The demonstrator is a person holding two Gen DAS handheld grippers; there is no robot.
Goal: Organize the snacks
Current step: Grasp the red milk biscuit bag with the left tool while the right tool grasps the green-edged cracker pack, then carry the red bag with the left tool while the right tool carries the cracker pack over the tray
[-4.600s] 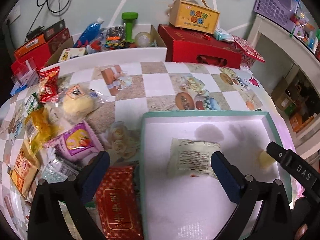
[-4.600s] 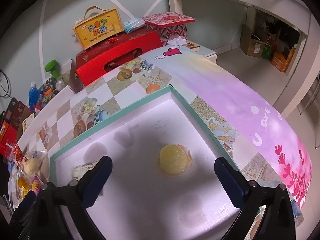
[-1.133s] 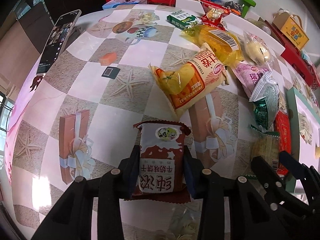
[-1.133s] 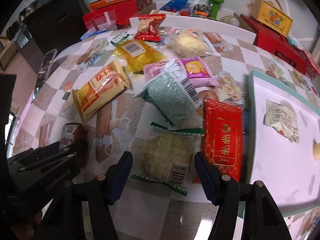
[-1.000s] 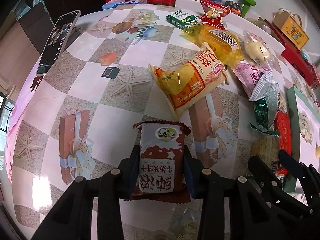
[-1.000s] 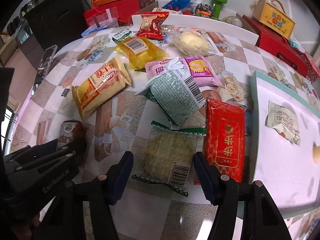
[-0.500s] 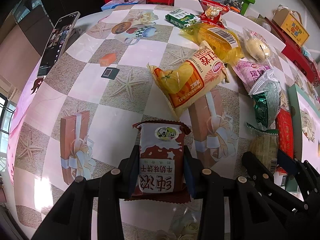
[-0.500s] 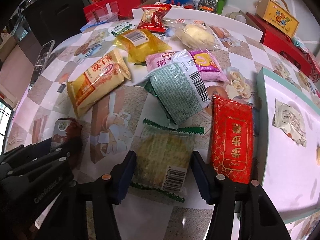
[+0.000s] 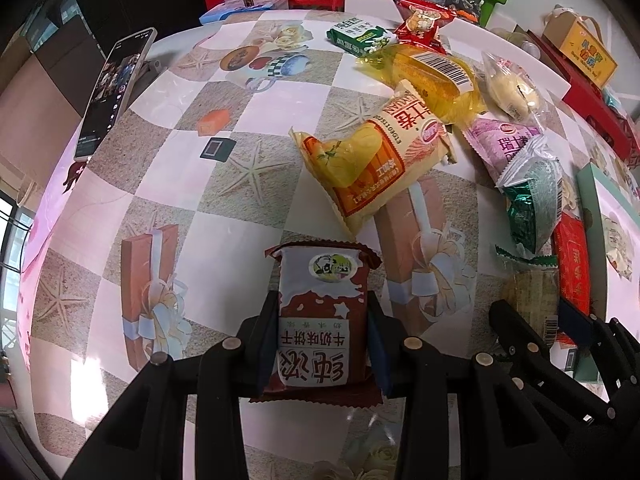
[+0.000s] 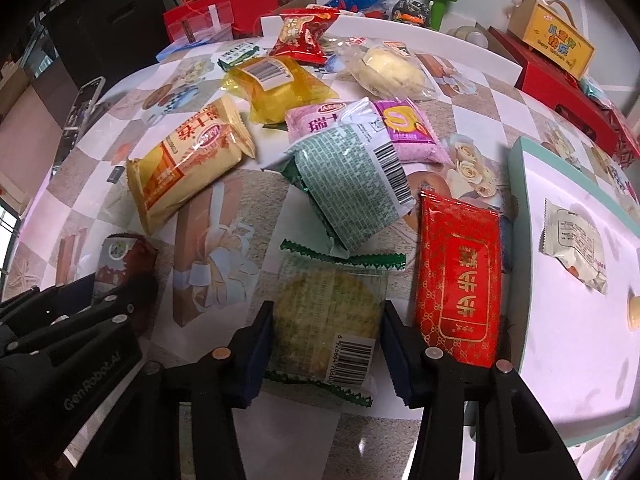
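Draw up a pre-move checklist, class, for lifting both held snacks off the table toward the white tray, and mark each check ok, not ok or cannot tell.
1. Left gripper shut on the brown biscuit packet: ok.
2. Right gripper closed on the clear cracker packet: fingers sit at both its sides, firm contact cannot tell.
3. Cracker packet free of neighbours: not ok, the green packet overlaps its far edge.
4. Red packet clear of the right gripper: cannot tell, it lies right beside it.
5. Bare space in the white tray: ok.
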